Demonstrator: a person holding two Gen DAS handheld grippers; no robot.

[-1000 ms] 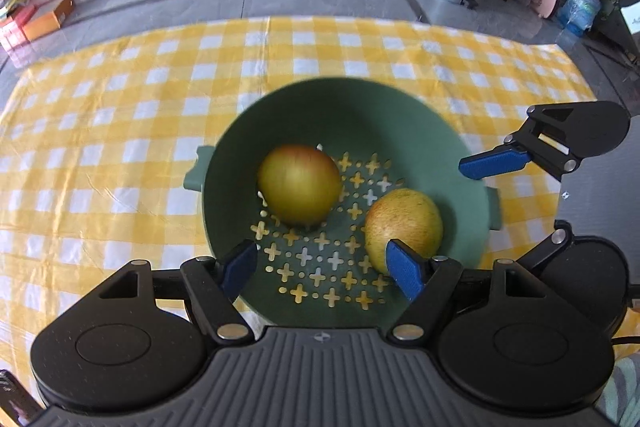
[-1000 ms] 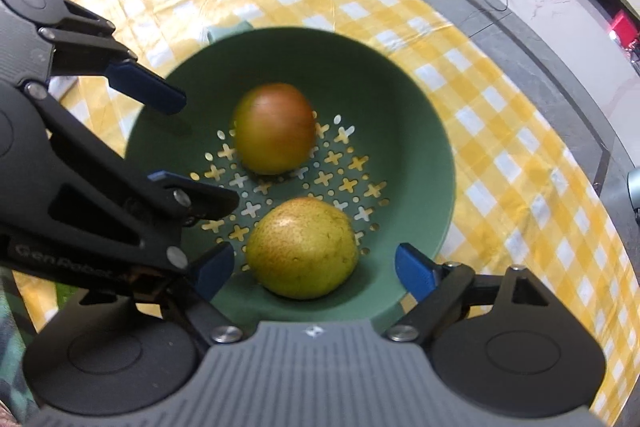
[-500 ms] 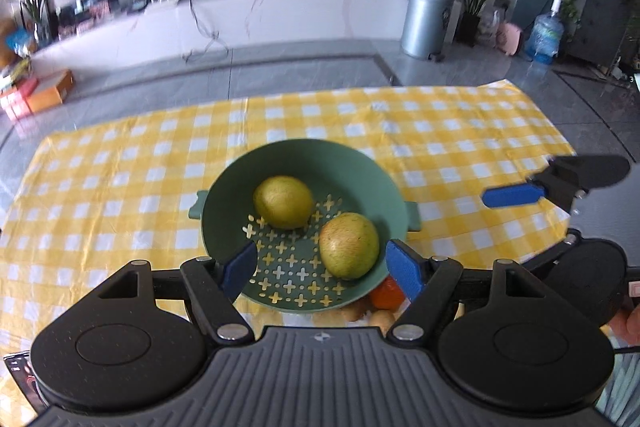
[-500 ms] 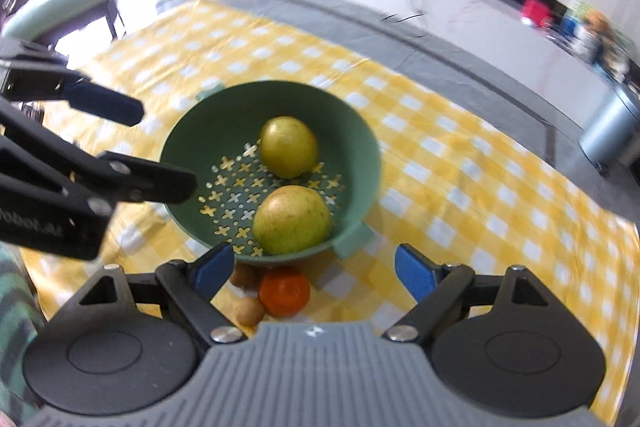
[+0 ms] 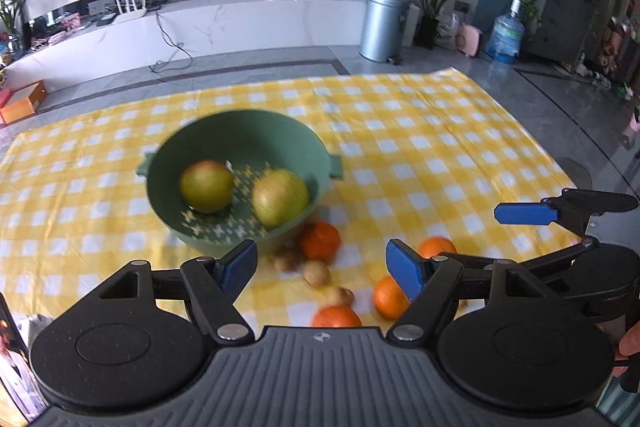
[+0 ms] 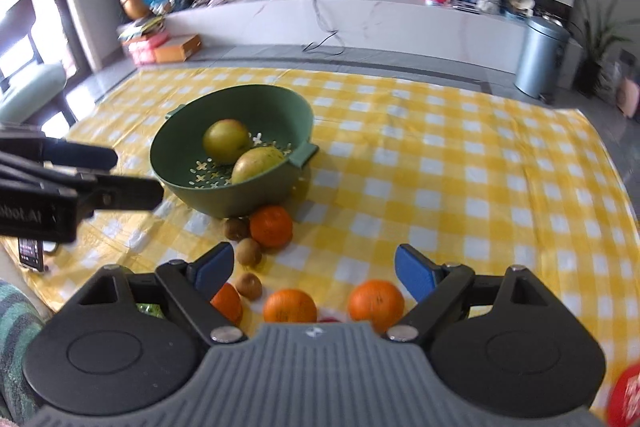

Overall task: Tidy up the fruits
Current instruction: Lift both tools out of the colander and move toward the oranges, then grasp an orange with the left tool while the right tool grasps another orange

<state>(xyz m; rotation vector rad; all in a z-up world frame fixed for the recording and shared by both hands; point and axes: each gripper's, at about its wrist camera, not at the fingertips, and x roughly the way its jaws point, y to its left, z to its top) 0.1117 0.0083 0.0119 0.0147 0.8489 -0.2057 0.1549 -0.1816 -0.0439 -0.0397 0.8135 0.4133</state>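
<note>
Both tools empty, jaws wide apart: the left gripper (image 5: pixel 320 265) and the right gripper (image 6: pixel 314 269). The green bowl (image 6: pixel 208 195), left of centre in the right view, holds two yellow-green fruits. Oranges (image 6: pixel 375 300) and small brown fruits (image 6: pixel 248 250) lie loose on the checked cloth (image 6: pixel 460 187), lower centre, directly ahead of the right gripper, the nearer. The oranges are round, with no long axis.

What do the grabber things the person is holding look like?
Each gripper is black plastic with two arms on silver pivot pins and a bright blue pad on each fingertip. The left gripper and the right gripper both have a ribbed grey base with round black discs on either side. White lettering runs along the left gripper's side in the right wrist view. No sleeve can be made out.
</note>
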